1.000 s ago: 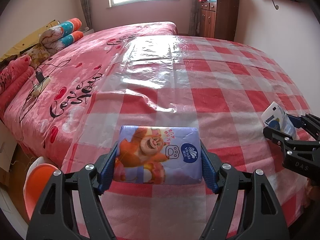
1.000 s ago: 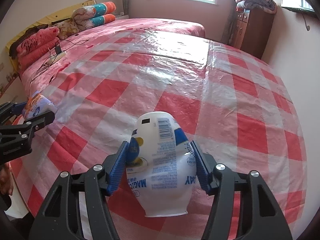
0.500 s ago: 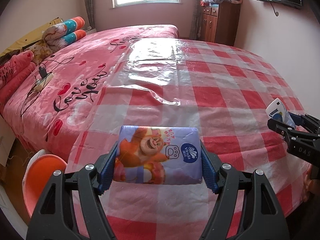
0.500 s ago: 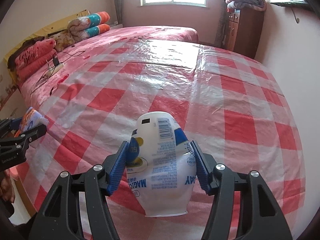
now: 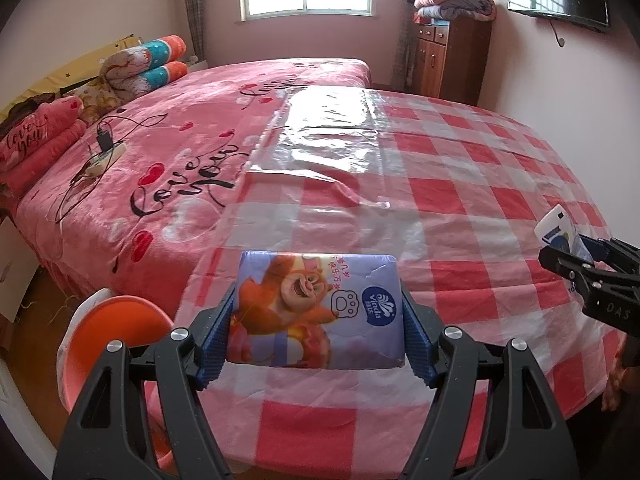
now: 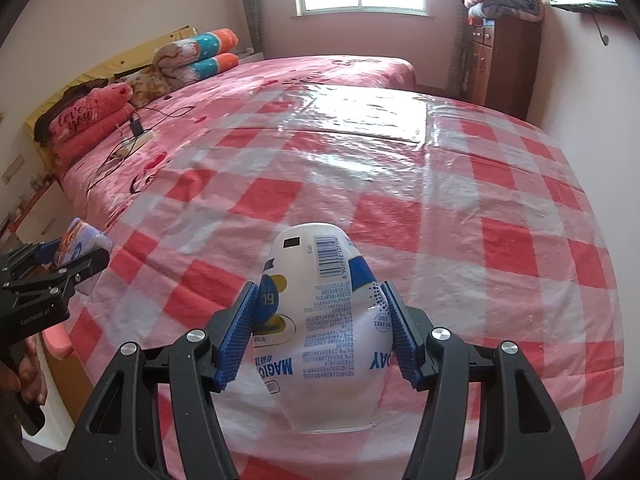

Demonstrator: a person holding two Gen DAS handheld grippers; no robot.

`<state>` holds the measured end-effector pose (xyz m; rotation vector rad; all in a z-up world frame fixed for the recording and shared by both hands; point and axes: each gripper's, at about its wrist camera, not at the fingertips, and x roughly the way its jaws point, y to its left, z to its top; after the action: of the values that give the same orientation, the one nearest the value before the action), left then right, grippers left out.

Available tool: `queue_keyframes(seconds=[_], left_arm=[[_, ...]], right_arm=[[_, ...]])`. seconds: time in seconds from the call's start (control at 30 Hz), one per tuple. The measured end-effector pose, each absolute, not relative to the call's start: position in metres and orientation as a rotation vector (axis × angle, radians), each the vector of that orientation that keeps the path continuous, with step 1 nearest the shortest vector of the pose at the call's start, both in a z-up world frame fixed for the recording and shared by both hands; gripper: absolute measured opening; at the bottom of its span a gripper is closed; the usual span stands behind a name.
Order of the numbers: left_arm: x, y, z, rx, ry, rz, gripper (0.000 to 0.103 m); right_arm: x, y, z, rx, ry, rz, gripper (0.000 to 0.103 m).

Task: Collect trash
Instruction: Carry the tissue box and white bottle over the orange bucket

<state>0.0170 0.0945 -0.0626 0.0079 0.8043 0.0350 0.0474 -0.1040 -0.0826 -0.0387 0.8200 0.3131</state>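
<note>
Orange bin (image 5: 120, 332) low left, perhaps a stool, checked sheet (image 5: 460, 200) ahead

Left gripper (image 5: 318, 330) angled down, blue pads (image 5: 218, 346) clamped either side of a load, jaws fairly wide. Right gripper (image 6: 320, 334) angled down too, pads (image 6: 238, 338) pinched on its load, narrower gap. Bare fingers (image 6: 30, 376) wrapped round left grip handle, seen fr right cam.
</note>
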Motion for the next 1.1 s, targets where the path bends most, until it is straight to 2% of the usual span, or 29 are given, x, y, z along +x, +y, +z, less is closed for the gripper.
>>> queue_keyframes(seconds=[0.6,1.1], left_arm=[[-0.011,0.135,-0.056,-0.015,0.77,0.099,0.073],[-0.035,0.199,-0.064,-0.082,0.785,0.219,0.073]], right_arm=[[0.024,-0.05,-0.072,-0.101,0.822,0.418,0.062],[0.011,0.011,-0.07,-0.161,0.848,0.554,0.062]])
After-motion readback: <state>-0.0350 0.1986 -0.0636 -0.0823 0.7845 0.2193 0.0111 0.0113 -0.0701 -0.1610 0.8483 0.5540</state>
